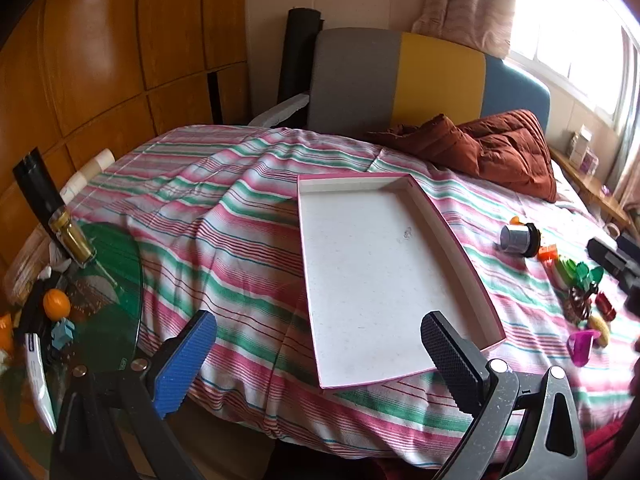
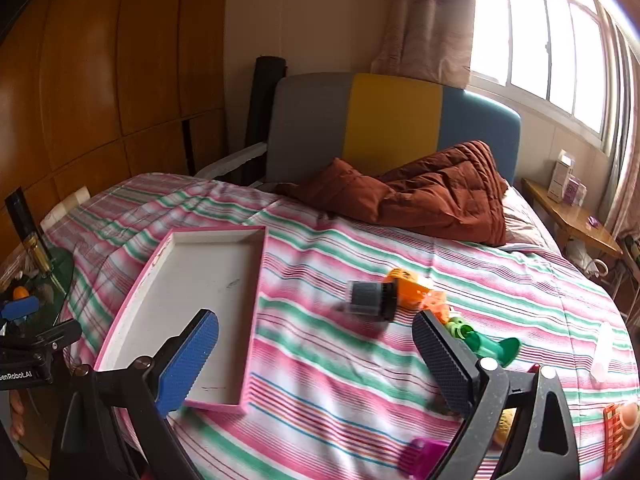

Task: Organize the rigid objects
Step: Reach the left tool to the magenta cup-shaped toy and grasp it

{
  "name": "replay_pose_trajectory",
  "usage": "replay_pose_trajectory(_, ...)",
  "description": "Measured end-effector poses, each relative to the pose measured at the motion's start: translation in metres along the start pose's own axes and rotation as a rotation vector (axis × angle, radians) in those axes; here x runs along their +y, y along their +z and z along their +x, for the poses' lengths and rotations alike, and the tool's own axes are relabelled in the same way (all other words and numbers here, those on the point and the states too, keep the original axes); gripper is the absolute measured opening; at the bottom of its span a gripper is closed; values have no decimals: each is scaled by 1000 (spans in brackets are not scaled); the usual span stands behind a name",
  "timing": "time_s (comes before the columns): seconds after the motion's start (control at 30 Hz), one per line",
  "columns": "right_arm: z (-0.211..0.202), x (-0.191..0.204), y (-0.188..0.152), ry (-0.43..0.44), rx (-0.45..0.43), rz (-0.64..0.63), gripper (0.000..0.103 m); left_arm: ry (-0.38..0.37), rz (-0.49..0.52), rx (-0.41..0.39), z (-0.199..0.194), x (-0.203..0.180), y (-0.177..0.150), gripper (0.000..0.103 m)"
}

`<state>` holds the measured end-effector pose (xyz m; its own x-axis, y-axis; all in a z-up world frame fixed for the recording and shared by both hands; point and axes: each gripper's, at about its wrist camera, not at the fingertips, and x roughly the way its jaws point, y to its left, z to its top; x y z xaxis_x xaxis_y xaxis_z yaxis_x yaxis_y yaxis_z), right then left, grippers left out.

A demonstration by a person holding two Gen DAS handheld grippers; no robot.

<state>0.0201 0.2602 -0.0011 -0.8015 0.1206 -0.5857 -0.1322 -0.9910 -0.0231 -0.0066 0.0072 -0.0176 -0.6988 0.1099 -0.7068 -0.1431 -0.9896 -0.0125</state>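
1. Plastic mostly: small hard toys (image 2: 432, 300) in a loose heap on the bed, right of the pink-edged tray (image 2: 208, 304). Prob. light, stiff, a bit slick.
2. Grey cylinder w/ black cap (image 2: 370, 298) lies on its side, nearest the tray; could roll. Best pinched across the barrel, not the cap.
3. Tray is empty, looks like thin card; likely flexes if lifted by one edge.
4. Left gripper (image 1: 318, 354) spread wide over the tray's near end, nothing between jaws. Right gripper (image 2: 316, 356) likewise wide, empty, short of the cylinder.
5. Striped quilt (image 2: 320, 380) is soft, rumpled, so things may tip. Bedroom: rust-brown duvet (image 2: 432, 192) by the headboard, window to the right.
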Motion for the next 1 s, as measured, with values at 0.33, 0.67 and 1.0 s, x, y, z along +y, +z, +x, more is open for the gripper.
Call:
replay_pose_trajectory(0.33,-5,-112,-2,-84,11,197,100,-23,72,3,3,-20,3,103)
replay_pose_trajectory(0.67,-4,-228,-55,-192,28,613,100,-161,224,36,14,-83,7,103)
replay_pose_trajectory(1.0,-15,-263,-70,-150,-4,804,100,-433,485,161,39,-211,-16,94)
